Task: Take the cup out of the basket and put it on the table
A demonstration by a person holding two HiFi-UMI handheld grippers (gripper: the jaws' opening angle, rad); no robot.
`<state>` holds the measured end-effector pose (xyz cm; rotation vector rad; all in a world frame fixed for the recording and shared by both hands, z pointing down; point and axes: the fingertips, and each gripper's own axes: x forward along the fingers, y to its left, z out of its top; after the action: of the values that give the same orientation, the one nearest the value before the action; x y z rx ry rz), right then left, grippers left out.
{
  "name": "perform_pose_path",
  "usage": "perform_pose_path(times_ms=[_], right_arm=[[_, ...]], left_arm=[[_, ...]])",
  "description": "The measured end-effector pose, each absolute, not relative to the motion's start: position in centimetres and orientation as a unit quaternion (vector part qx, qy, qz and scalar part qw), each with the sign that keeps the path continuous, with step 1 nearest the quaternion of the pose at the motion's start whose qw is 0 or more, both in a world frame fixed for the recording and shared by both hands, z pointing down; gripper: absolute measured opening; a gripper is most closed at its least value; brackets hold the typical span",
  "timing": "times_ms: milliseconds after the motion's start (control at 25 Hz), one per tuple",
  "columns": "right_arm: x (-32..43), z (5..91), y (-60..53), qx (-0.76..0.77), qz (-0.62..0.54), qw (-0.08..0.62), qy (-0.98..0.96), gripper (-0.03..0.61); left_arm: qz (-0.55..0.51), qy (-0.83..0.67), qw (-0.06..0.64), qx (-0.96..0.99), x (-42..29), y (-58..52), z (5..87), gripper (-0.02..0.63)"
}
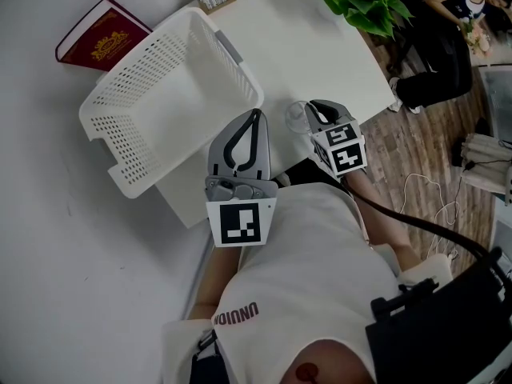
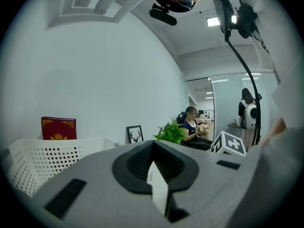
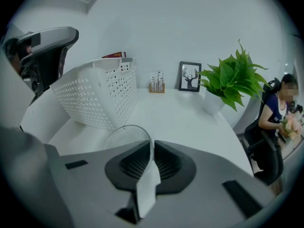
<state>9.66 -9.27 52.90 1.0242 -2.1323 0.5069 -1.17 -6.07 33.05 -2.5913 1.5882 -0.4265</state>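
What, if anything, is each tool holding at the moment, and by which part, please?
The right tool pinches the clear cup by the wall at its rim; the left tool is shut and holds nothing.

Place: an office, open plan.
Furniture: white worktop (image 1: 312,46) under the jaws of the right gripper (image 3: 151,148).
Decoration: potted plant (image 3: 228,82) and framed deer picture (image 3: 190,76), far ahead of these jaws.
People: a person (image 3: 276,109) sitting on an office chair (image 3: 260,132), to their right.
Building: glass partitions (image 2: 228,99) and ceiling lights (image 2: 213,21), far beyond the jaws of the left gripper (image 2: 153,146).
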Motion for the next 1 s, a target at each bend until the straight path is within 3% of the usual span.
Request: perform_pose_path(times_ms=[400,600,720,1000], right_arm=[[9.8,53.09,-9.62,0.399,0.198,0.354,-0.822,0.04],[9.98,53.34,-9.91,0.4,0.204,0.355,-0.82,0.04],[10.01,53.35,-10.01,0.399,0.207,0.354,-0.82,0.04],[10.22,53.5,-10.22,0.4,0.216,0.352,-0.818,0.04]], left_arm=[[-0.135,0.518,0.037,-0.844,-1.3,-6.13,32.99,0.009],[-0.116,0.532,0.018,-0.839,-1.5,-6.23,33.02,0.009],[-0.073,0.559,-0.03,-0.826,-1.84,-6.28,33.07,0.009],[-0.128,0.525,0.031,-0.841,-1.44,-6.34,32.97,0.009]])
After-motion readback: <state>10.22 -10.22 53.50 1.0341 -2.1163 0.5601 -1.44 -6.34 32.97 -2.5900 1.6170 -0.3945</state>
